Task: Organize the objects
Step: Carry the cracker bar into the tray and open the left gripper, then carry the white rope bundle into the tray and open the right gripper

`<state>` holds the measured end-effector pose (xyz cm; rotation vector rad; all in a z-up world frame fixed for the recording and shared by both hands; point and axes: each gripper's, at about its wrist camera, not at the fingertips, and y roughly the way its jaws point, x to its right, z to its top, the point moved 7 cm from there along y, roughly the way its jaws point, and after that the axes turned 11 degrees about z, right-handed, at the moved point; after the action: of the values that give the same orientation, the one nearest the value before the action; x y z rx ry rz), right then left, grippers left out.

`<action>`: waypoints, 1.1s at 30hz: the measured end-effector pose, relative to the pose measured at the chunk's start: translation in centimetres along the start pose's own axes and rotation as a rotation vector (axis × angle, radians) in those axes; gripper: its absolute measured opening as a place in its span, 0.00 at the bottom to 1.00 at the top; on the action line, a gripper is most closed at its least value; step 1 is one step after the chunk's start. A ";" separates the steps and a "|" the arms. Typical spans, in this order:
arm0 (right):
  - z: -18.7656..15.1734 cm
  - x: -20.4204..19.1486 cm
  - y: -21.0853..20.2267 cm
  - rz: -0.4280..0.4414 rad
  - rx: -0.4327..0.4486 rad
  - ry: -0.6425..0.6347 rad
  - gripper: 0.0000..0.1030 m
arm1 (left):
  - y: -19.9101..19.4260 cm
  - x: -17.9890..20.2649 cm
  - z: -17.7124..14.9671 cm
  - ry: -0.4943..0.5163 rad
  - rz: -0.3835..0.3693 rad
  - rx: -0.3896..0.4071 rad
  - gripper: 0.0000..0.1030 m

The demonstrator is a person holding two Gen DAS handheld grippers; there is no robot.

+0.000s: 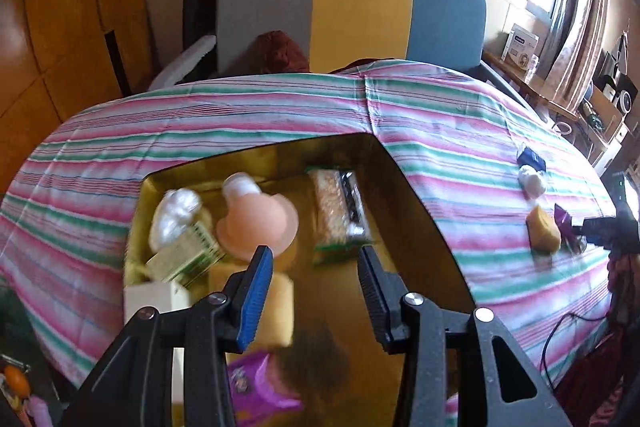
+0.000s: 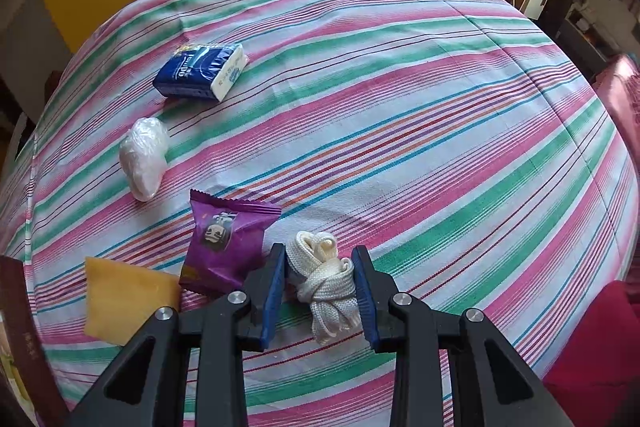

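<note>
Your right gripper (image 2: 320,283), tilted steeply down, pinched the white cord bundle (image 2: 324,283) lying lengthwise along its fingers. Your left gripper (image 1: 316,275) hung spread, probably empty, above the gold box (image 1: 416,211).

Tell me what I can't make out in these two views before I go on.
- Box contents: motion-blurred in the left view; the green carton's print is unreadable.
- Purple packet: part hidden behind the left gripper.
- Box in the right view: only a corner shows, cut by the left edge.
</note>
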<state>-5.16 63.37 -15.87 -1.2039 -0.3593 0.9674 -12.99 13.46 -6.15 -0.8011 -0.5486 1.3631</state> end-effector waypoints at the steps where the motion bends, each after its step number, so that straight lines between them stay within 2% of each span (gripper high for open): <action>1: 0.0 0.0 -0.1 0.000 0.003 0.002 0.32 | -0.3 -0.2 -0.5 0.005 0.005 0.001 0.43; 7: 0.4 0.4 -1.0 0.003 0.046 0.025 0.31 | -1.4 -1.5 -2.2 -0.001 0.020 0.014 0.43; 13: 1.4 -0.2 -2.9 0.046 0.145 0.028 0.31 | -1.8 -2.3 -3.3 -0.025 0.018 0.010 0.43; 18: 1.6 -2.3 -3.6 0.094 0.179 -0.044 0.31 | -2.0 -3.0 -4.0 -0.036 0.021 0.008 0.43; 23: 0.5 -6.7 -5.1 0.140 0.179 -0.189 0.31 | -2.0 -4.4 -4.5 -0.055 0.028 0.001 0.43; 25: -0.4 -8.9 -6.1 0.183 0.172 -0.236 0.31 | -2.1 -5.4 -4.7 -0.068 0.036 -0.001 0.43; 29: -3.2 -16.4 -8.4 0.291 0.159 -0.410 0.31 | -2.3 -7.7 -5.2 -0.107 0.057 -0.007 0.43; 33: -7.7 -25.7 -10.7 0.433 0.134 -0.613 0.31 | -2.7 -10.3 -5.8 -0.163 0.081 -0.007 0.43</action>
<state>-9.77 38.09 -2.78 -0.8534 -0.5143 1.7168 -8.43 2.19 -6.63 -0.7281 -0.6543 1.5112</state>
